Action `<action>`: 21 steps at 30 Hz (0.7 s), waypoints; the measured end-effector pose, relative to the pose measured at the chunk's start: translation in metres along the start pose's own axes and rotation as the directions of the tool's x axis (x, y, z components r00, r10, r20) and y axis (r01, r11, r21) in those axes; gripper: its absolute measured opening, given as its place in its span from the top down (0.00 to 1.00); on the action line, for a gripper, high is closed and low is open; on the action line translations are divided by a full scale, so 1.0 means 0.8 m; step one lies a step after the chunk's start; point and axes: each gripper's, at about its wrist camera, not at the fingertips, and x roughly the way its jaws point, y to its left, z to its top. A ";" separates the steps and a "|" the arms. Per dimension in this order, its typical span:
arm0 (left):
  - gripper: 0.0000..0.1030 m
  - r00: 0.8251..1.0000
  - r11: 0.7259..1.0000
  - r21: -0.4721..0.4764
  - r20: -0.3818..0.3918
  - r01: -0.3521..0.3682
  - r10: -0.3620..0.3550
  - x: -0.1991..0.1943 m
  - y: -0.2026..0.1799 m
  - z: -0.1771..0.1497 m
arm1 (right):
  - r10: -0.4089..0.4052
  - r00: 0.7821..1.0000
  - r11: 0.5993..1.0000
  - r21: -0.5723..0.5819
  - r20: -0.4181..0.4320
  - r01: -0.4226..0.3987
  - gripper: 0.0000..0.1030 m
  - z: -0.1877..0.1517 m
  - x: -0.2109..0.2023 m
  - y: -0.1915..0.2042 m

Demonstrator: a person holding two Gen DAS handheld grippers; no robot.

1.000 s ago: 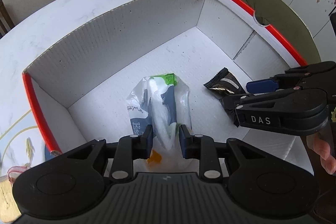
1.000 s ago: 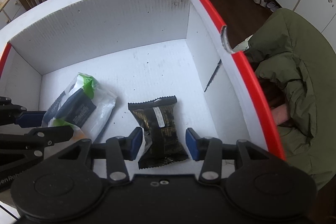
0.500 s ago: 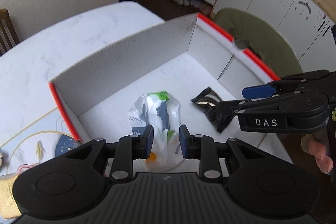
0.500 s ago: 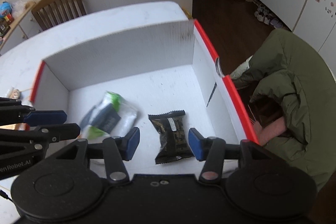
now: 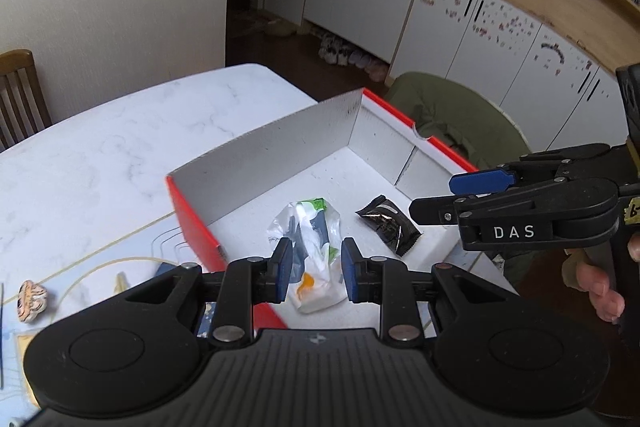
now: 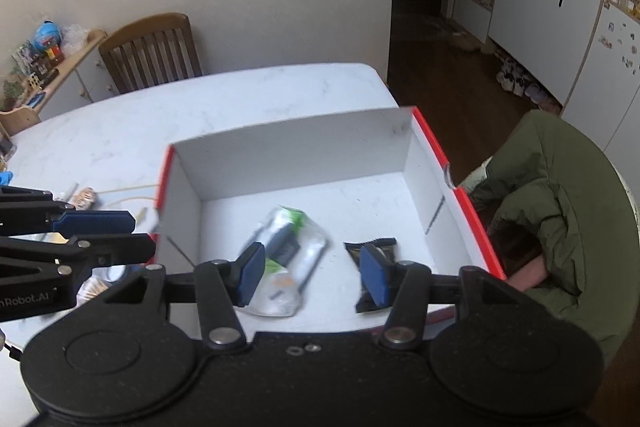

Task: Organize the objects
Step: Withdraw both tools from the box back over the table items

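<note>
Box (image 6: 288, 143), one clear packet (image 6: 292, 247), one black packet (image 5: 388, 223)

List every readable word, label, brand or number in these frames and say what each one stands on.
"DAS": white letters on the side of the right gripper, left wrist view.
"nRobot.AI": cut off at the picture's edge, on the side of the left gripper, right wrist view.
Print on the clear plastic packet in the box: too blurred to read.
White label on the black snack wrapper: too small to read.
</note>
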 end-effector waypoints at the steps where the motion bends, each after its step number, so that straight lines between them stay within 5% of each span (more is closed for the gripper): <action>1: 0.76 1.000 1.000 -0.002 0.009 0.004 -0.004 -0.007 0.002 -0.003 | -0.003 1.000 1.000 -0.006 0.009 0.003 0.49 -0.001 -0.004 0.006; 21: 0.76 0.995 0.996 -0.088 0.092 -0.030 0.038 -0.133 0.102 -0.099 | 0.059 0.995 0.997 -0.048 0.076 -0.055 0.38 -0.054 -0.043 0.143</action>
